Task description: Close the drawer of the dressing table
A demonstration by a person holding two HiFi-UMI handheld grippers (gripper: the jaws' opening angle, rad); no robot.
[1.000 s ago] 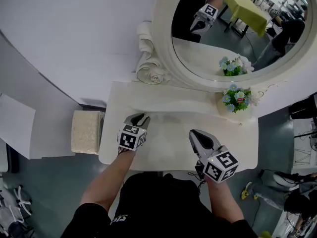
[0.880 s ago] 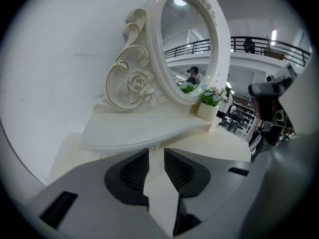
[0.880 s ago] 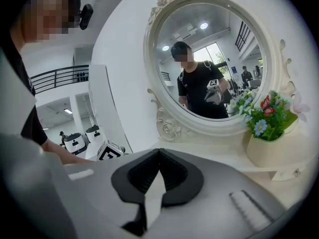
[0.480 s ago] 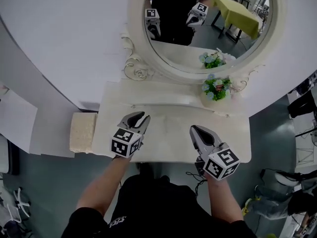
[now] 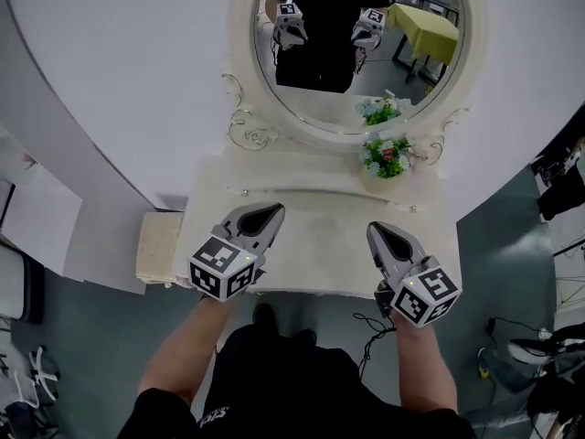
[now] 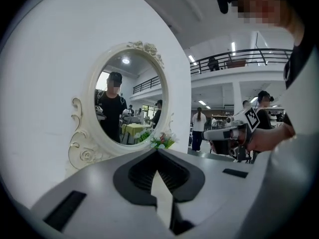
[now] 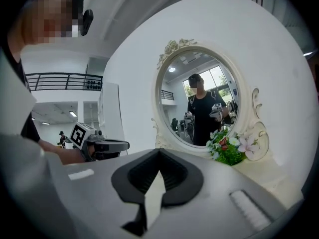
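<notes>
Drawer out of sight, under bench (image 5: 320, 245) front edge at 6 o'clock; probably flush, cannot confirm. Left hand-held gripper (image 5: 274, 211) clenched, empty, above bench at 9; right hand-held gripper (image 5: 375, 230) clenched, empty, at 3. Risk of leaving it ajar unnoticed, or knocking flowers (image 5: 384, 154) at 12 on a forward swing.
</notes>
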